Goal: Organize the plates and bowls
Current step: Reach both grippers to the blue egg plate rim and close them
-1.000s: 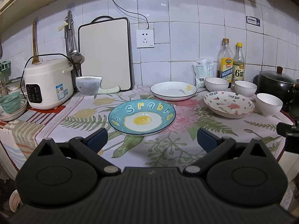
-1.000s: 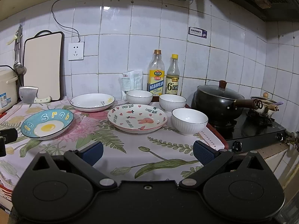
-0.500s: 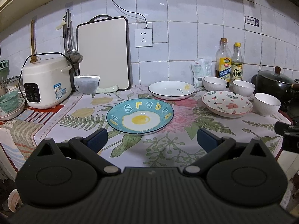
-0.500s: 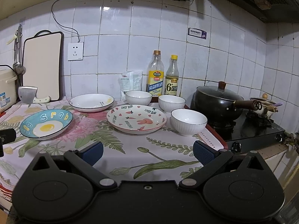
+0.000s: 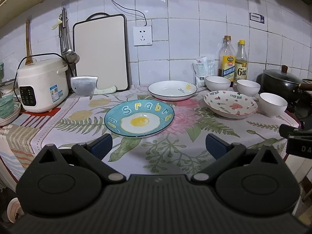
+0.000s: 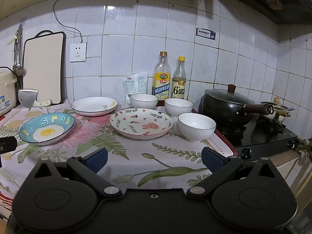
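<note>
Counter (image 5: 81, 136) under floral cloth carries everything; blue egg plate (image 5: 138, 118) front left, white plate (image 5: 172, 90) behind it, pink bear plate (image 6: 141, 123) centre. Three white bowls (image 6: 196, 126) cluster right of the plates; left tool (image 5: 158, 145) and right tool (image 6: 154, 159) hover spread wide, empty.

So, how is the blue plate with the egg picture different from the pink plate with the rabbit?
The blue plate shows a fried egg and coloured letters on a blue ground; the pink plate shows a rabbit, carrots and hearts on white. The blue plate lies alone on the left, while the pink plate lies close to three white bowls. Both are shallow, round, empty and flat on the floral cloth.
</note>
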### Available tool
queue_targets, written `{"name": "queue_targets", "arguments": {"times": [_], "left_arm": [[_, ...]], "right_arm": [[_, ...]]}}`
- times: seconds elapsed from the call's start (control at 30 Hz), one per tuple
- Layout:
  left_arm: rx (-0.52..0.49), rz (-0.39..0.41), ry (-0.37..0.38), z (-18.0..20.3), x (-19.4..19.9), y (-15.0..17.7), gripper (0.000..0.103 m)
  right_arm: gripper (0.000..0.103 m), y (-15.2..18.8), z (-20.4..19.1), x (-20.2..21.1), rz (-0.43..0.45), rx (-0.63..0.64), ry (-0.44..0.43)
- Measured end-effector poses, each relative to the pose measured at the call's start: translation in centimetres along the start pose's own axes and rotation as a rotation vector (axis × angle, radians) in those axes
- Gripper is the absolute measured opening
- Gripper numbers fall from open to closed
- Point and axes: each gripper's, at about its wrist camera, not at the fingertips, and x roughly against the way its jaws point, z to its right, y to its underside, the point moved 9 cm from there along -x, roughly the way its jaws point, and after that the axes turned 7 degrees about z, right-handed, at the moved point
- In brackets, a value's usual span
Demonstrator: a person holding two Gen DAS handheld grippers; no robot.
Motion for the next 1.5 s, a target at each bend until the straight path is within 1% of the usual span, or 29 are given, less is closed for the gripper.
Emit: {"name": "queue_targets", "arguments": {"times": [0.13,0.23,0.3,0.37,0.43,0.57,0.63,0.67,0.73,0.8,0.87,0.93,1.1,1.17,1.2,1.27,1.3,1.37,1.4,1.5], "left_arm": [[-0.006,-0.011,0.003,0.0,-0.3,0.0,0.103],[-0.004,-0.014,0.008,-0.2,-0.4,-0.1,0.103],[0.003,-0.010,0.002,-0.8,-0.6,-0.4,0.103],[0.014,0.001,-0.028,-1.4,-1.0,-0.8,0.103],[0.026,0.017,-0.043,-2.2,-1.6,-1.2,0.103],[0.049,0.034,-0.026,-3.1,-3.1,-1.8,0.103],[0.066,0.034,-0.014,-3.9,-3.8,-2.0,0.103],[0.085,0.038,-0.013,-4.6,-4.1,-2.2,0.103],[0.116,0.043,-0.010,-5.6,-4.7,-2.2,0.103],[0.145,0.029,-0.008,-6.7,-5.7,-2.1,0.103],[0.147,0.006,0.000,-7.6,-7.0,-1.7,0.101],[0.130,-0.022,0.002,-8.5,-8.3,-1.3,0.100],[0.085,-0.066,-0.017,-10.8,-11.9,-0.2,0.099],[0.075,-0.089,-0.020,-11.5,-13.3,0.1,0.096],[0.073,-0.102,-0.008,-11.8,-14.1,0.3,0.095],[0.082,-0.111,0.009,-12.2,-15.2,0.6,0.087],[0.093,-0.109,0.007,-12.5,-15.8,0.8,0.085],[0.095,-0.128,0.007,-12.8,-17.0,1.5,0.076],[0.101,-0.143,0.009,-12.9,-17.4,1.9,0.075],[0.138,-0.195,0.021,-13.3,-18.9,2.7,0.069]], "right_arm": [[0.103,0.2,-0.1,-0.5,-0.006,0.000,-0.014],[0.103,-0.3,-0.4,-0.8,0.025,0.007,-0.069],[0.103,-1.1,-0.7,-0.9,0.078,0.013,-0.128],[0.103,-2.0,-1.0,-1.2,0.138,-0.004,-0.206],[0.103,-3.0,-1.5,-1.5,0.178,-0.018,-0.279],[0.103,-4.5,-3.7,-3.6,0.154,0.005,-0.395],[0.103,-5.1,-5.1,-4.7,0.113,0.001,-0.452],[0.103,-5.4,-5.8,-5.0,0.094,-0.002,-0.490],[0.103,-5.9,-7.2,-5.1,0.090,0.009,-0.570],[0.103,-6.0,-8.2,-5.4,0.103,0.023,-0.597],[0.103,-5.7,-9.2,-6.1,0.110,0.020,-0.602],[0.103,-5.1,-10.2,-7.2,0.081,-0.007,-0.604],[0.103,-3.5,-12.9,-11.0,-0.010,-0.082,-0.665],[0.102,-2.8,-14.1,-13.0,-0.061,-0.109,-0.677],[0.100,-2.5,-14.7,-13.7,-0.086,-0.121,-0.685],[0.098,-1.6,-16.0,-15.4,-0.147,-0.137,-0.709],[0.097,-1.2,-16.6,-16.1,-0.165,-0.138,-0.713],[0.092,-0.3,-17.7,-17.6,-0.202,-0.141,-0.709],[0.089,0.1,-18.1,-18.3,-0.220,-0.149,-0.702],[0.084,1.1,-18.7,-19.8,-0.265,-0.184,-0.695]]}}
